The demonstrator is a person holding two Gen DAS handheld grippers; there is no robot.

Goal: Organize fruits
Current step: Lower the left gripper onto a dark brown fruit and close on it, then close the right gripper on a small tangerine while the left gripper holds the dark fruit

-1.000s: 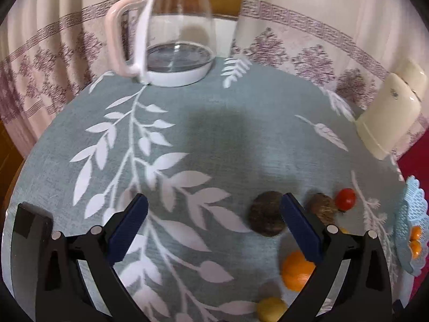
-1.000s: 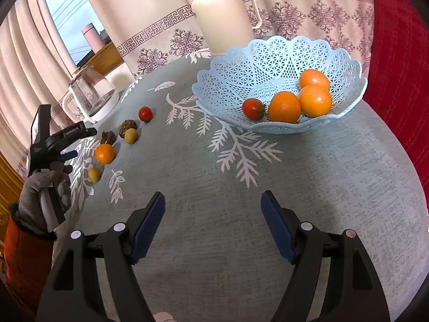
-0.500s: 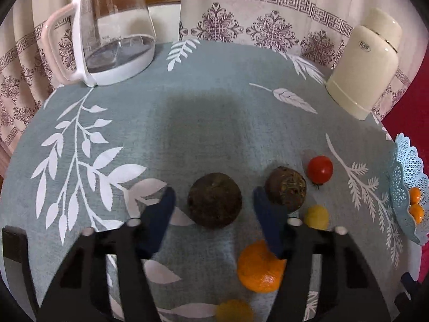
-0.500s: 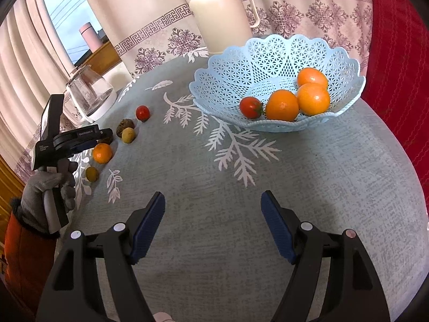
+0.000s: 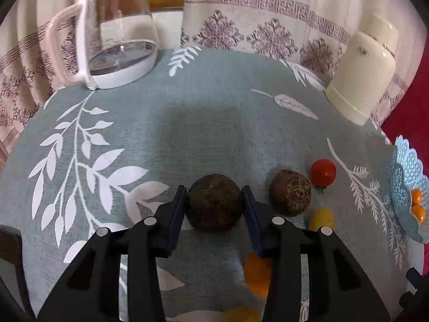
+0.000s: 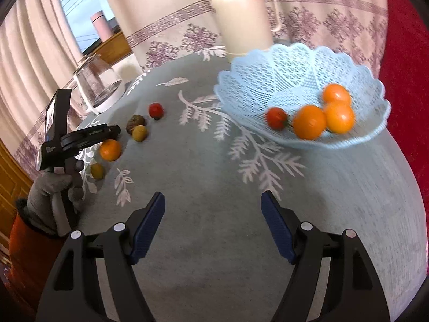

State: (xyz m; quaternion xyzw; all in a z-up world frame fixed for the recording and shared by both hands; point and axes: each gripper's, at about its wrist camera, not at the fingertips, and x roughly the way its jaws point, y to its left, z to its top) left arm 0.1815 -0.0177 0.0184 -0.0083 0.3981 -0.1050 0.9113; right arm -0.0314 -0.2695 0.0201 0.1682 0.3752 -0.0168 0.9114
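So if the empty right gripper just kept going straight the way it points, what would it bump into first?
Most likely only the tablecloth. The right gripper tilts down at bare cloth, with nothing between its open fingers. The blue basket sits off to the right of that line, though depth is hard to judge here.

a home, likely a dining or sitting corner. round tabletop (image 6: 219, 241) under a grey-blue cloth with white leaf print, glass kettle (image 5: 115, 32) and cream flask (image 5: 362, 72) at the far edge, lacy blue bowl (image 6: 295, 69) of fruit beside them. patterned curtains (image 5: 268, 26) close behind, window (image 6: 77, 13) onto sky and wires, wooden sill, red upholstery (image 6: 402, 67) alongside.
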